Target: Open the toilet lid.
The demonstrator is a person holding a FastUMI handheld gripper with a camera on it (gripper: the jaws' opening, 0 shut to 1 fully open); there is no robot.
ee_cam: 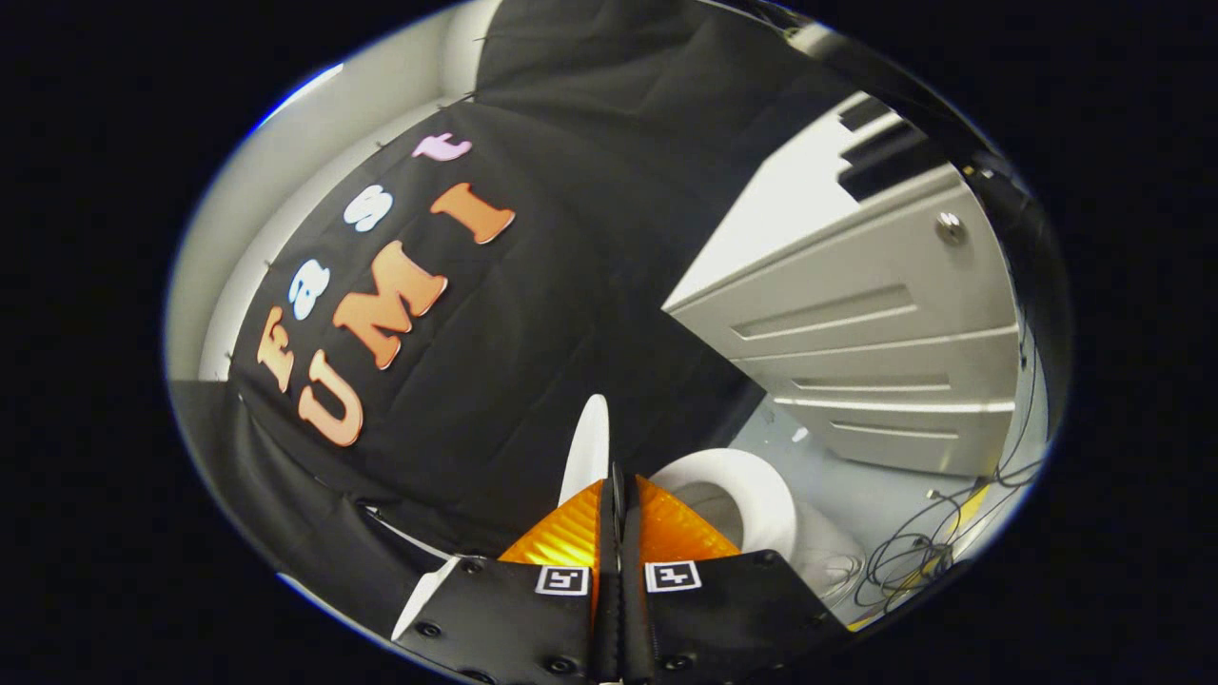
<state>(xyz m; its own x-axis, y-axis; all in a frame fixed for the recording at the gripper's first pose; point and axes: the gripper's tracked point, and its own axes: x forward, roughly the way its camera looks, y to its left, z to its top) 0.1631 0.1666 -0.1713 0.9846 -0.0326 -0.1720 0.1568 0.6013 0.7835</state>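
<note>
Evidently the view is being rolled hard to one side, so the booth's black cloth wall [533,314] is sprawling across the left and middle, with a pale wall [257,200] showing beyond its far edge. Next comes the toilet lid [588,447], rising as a thin white blade straight ahead of the fingertips; it is standing edge-on and apparently lifted well off the seat, which suggests the opening is largely done, though how far back it is leaning cannot be told. The hand-held gripper [618,476] is sitting with its two orange fingers [571,533] pressed together, no gap showing between them; the lid's edge is meeting the tips, but whether they are pinching it or merely lying against it cannot be told. Such a closed, wedge-like pose would suit nudging the lid upward from beneath. Just right of the fingers the white toilet seat [761,495] is curving round the open bowl. Farther right a white drawer cabinet [856,314] is standing on the floor [885,495], with loose cables [913,561] trailing beside the toilet's base.
</note>
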